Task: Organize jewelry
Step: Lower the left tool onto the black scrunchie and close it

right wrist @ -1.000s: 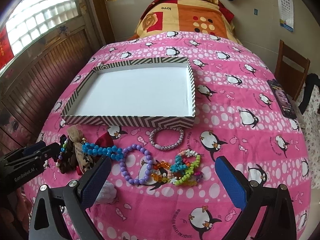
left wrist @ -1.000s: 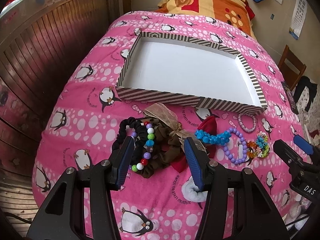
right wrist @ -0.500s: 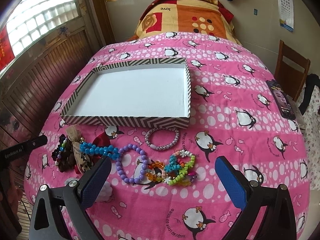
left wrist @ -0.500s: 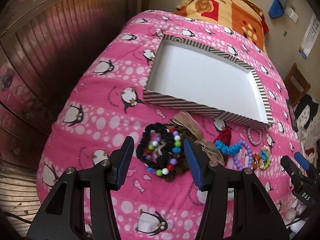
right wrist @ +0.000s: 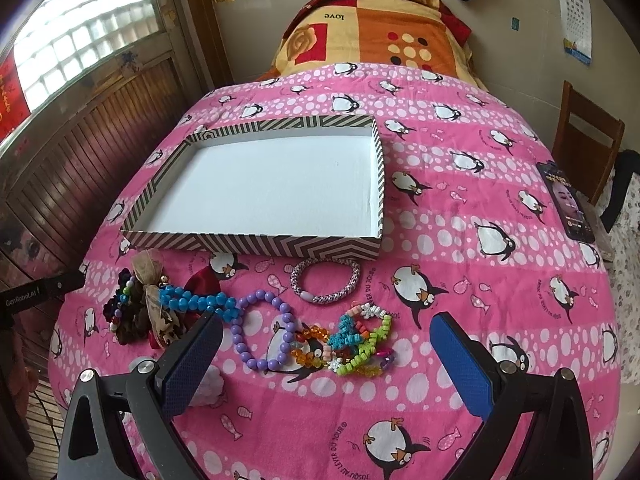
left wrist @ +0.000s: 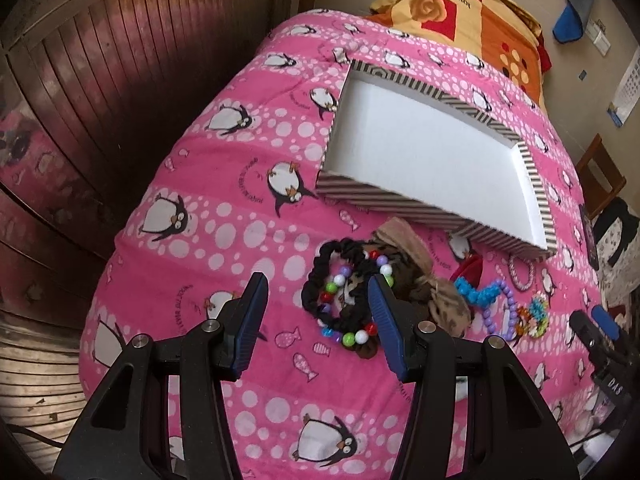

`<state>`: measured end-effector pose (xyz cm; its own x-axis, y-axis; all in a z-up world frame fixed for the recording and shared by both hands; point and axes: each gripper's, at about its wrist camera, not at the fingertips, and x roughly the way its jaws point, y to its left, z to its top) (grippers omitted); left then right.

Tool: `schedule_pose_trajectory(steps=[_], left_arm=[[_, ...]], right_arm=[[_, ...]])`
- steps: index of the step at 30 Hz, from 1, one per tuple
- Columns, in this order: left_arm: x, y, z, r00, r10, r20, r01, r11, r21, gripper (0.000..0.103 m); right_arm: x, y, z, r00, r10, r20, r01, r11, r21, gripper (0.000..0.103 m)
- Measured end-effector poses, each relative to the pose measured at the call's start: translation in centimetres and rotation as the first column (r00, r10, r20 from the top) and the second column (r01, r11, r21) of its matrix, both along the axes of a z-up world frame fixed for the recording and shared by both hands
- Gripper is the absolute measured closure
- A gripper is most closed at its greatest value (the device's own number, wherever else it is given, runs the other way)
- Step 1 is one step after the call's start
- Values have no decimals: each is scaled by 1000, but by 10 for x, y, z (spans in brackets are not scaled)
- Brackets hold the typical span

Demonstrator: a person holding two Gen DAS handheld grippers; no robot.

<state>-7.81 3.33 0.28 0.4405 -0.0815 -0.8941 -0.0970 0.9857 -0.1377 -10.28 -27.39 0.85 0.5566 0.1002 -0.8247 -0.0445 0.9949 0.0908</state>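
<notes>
A striped tray (left wrist: 384, 196) with a white inside lies on the pink penguin blanket; it also shows in the right wrist view (right wrist: 256, 242). In front of it lie a black scrunchie (left wrist: 316, 280) with a multicoloured bead bracelet (left wrist: 348, 334), a brown bow (left wrist: 444, 300), blue beads (right wrist: 192, 302), a purple bead bracelet (right wrist: 262, 330), a pink woven bracelet (right wrist: 325, 280) and a colourful bracelet cluster (right wrist: 356, 340). My left gripper (left wrist: 316, 312) is open and empty, just above the scrunchie's near side. My right gripper (right wrist: 326, 354) is open wide and empty, near the colourful cluster.
A wooden panelled wall (left wrist: 100, 80) runs along the bed's left edge. A phone (right wrist: 566, 204) lies at the blanket's right edge, with a wooden chair (right wrist: 588, 140) beyond. An orange patterned pillow (right wrist: 376, 36) is at the far end.
My left gripper has swung left, so the scrunchie pile now sits toward its right finger. The right gripper has barely moved. Nothing was picked up.
</notes>
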Motion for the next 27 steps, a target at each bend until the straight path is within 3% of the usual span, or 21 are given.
schedule_pose_trajectory(steps=[11,22,25,27], left_arm=[[-8,-29,-18,989,-143,-25,144,989,34,51],[1,-41,-30,973,-225,-45,225,974,-11,52],[5,-44,-33,968,-247,-50,246,969,-25,68],[8,-45,-37,965,-258,-53,257,966,-21,69]], right_arm=[[4,2,-7,1000,13,-21,-13,1000,0,3],[4,-4,-9,999,-10,-32,10,1000,0,3],[5,-6,-10,999,-18,-38,19,1000,5,3],[5,-5,-10,999,-17,-38,18,1000,6,3]])
